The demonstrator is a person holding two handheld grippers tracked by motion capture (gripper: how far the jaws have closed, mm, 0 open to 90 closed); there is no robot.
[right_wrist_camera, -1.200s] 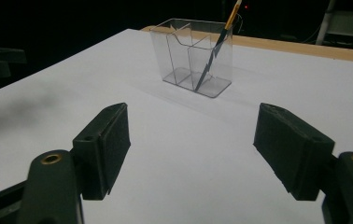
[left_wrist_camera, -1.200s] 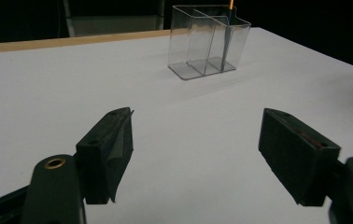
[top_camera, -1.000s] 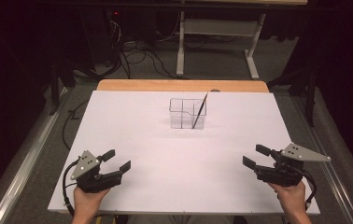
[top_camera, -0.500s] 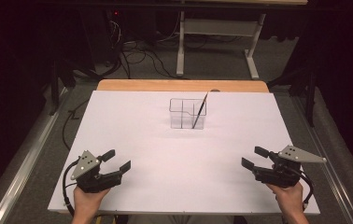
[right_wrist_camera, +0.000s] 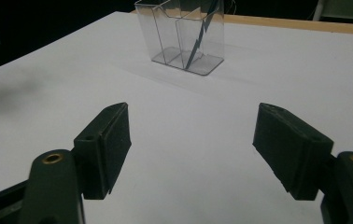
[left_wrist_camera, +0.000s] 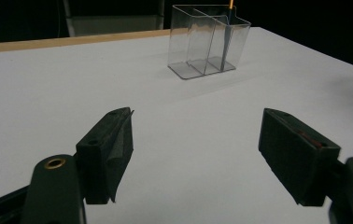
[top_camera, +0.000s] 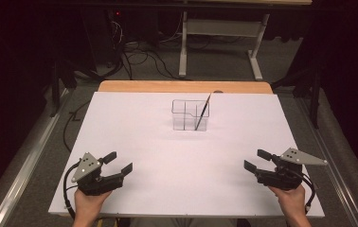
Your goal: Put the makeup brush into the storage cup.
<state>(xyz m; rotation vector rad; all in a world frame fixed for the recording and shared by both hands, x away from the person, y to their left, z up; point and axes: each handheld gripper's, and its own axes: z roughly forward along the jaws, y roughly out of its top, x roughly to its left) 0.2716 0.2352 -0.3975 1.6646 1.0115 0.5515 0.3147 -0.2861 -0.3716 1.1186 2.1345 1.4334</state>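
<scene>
A clear plastic holder point(top_camera: 189, 114) with compartments stands at the far middle of the white table point(top_camera: 134, 137). A thin dark brush point(top_camera: 202, 111) leans in its right compartment, tip up to the right. My left gripper point(top_camera: 118, 161) rests near the front left corner, jaws open, nothing between them. My right gripper point(top_camera: 257, 160) sits near the front right, open and empty too. The holder point(left_wrist_camera: 208, 41) with the brush point(left_wrist_camera: 226, 39) lies far ahead of the left gripper point(left_wrist_camera: 195, 140). In the right gripper view the holder point(right_wrist_camera: 182, 35) stands well beyond the right gripper point(right_wrist_camera: 191, 144).
A wooden strip point(top_camera: 182, 86) runs along the table's far edge. Behind it stand a table frame point(top_camera: 219, 42) and loose cables point(top_camera: 139, 56) on the floor. Metal rails point(top_camera: 21, 161) flank the table's sides.
The right gripper has shifted slightly toward the front edge. The left gripper, the holder and the brush have kept still.
</scene>
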